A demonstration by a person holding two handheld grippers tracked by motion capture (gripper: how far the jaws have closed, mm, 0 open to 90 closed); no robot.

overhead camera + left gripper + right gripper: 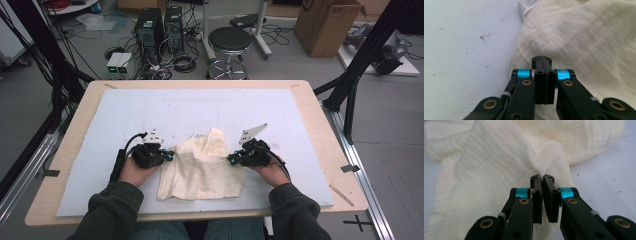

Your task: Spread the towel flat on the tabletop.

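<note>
Pale blue matting covers the wooden tabletop (320,130), and behind it we see a cluttered floor with a black stool (229,42), computer towers (159,27) and a cardboard box (327,25). We hold a claw in each hand at the near edge of the matting, with a cream cloth (202,165) lying rumpled between them; a white care label (200,135) peeks out at its far edge.

We find the left claw (167,156) at the cloth's left margin; in the left gripper view the left claw (541,60) has its jaws clenched flat together, but whether fabric is caught between them we cannot tell. We find the right claw (233,159) at the cloth's right margin; in the right gripper view the right claw (542,178) is clenched on a gathered pleat of cloth.

The relation that matters: the cloth lies inward from both claws, its raised fold running away from us toward the label. Both hands sit about equally near it. We judge the coming move to be a lift or spread, pulling outward along the left-right line.
</note>
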